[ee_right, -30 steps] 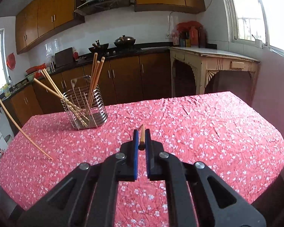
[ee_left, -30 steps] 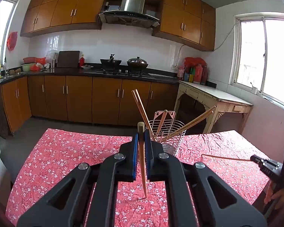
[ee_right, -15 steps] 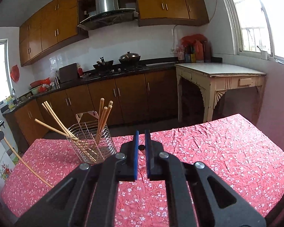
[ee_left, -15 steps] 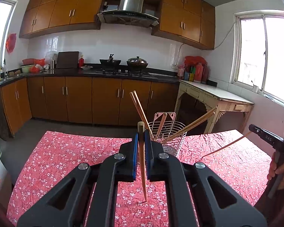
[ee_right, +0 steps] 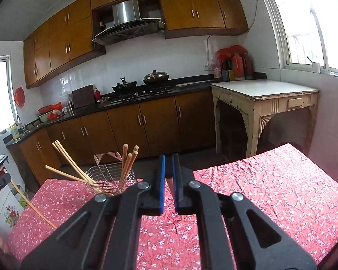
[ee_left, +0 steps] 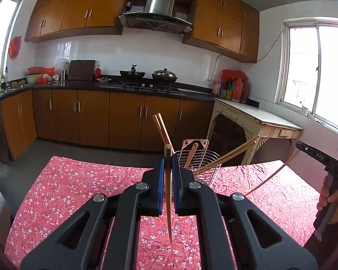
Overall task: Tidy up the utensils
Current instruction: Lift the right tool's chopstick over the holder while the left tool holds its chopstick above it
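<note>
The left hand-held gripper (ee_left: 168, 168) is clamping a wooden chopstick (ee_left: 168, 200) upright, its tip hanging above the red floral surface (ee_left: 78, 193). Just beyond, a wire basket (ee_left: 199, 164) is holding several chopsticks. At the right edge, the right hand-held gripper (ee_left: 313, 154) is gripping another slanted chopstick (ee_left: 270, 177).

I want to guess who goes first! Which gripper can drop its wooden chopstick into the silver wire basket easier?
Probably left. The left gripper holds an upright wooden chopstick, silver wire basket just beyond its tips. For the right gripper, holding a slanted chopstick, the basket sits off left.
</note>
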A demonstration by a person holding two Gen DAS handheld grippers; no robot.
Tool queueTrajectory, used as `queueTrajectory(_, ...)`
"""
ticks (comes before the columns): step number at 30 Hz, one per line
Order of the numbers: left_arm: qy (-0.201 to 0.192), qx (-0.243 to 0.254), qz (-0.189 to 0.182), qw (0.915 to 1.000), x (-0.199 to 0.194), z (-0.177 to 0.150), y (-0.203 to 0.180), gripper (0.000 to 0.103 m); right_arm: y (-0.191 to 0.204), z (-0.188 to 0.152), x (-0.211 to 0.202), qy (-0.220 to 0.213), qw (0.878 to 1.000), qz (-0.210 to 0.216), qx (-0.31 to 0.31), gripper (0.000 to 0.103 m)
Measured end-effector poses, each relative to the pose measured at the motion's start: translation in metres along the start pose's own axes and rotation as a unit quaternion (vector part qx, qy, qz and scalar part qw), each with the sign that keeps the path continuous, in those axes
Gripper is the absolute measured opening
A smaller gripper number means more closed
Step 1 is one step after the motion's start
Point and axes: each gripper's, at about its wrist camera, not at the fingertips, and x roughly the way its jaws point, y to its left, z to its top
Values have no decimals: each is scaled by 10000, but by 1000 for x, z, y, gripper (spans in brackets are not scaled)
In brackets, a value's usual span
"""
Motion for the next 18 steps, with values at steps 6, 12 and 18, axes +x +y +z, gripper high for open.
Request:
queueTrajectory(6, -71, 26, -88, 9999, 1, 6, -12, 7, 7, 7, -4, -38, 10000, 63, -42, 7)
queueTrajectory(12, -144, 19, -239, 9996, 2, 12, -28, 7, 20, 13, -6, -69, 9997, 159, -172, 7)
queueTrajectory(18, -273, -12, -397, 9988, 2, 23, -49, 7, 41, 29, -15, -169, 9985, 404, -316, 7)
